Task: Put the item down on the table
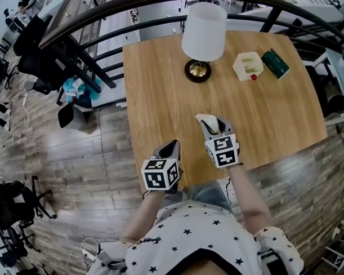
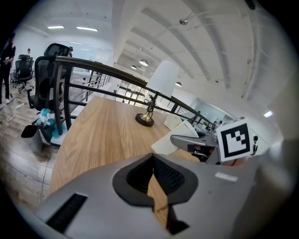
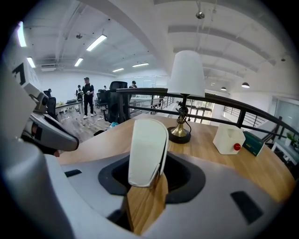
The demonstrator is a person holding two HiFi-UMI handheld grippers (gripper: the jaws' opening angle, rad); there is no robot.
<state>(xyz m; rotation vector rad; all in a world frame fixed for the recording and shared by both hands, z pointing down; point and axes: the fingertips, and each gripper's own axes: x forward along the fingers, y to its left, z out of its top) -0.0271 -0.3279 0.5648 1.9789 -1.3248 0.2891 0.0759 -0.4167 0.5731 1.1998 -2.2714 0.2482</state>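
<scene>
Our right gripper (image 1: pixel 213 129) clamps the white item (image 3: pixel 148 151) over the table's (image 1: pixel 157 77) near edge. Left gripper (image 1: pixel 171 147) is closed and empty. Risk: it's standing upright, so if we let go early it topples off the edge.

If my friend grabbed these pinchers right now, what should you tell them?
Left gripper: jaws together, nothing in them, near the table's front edge.
Right gripper: shut on the white item, held upright over the table.
Far side: lamp, white box, green case.
Done: the item is gripped.
Left: lower it onto bare wood, then open the jaws.
</scene>
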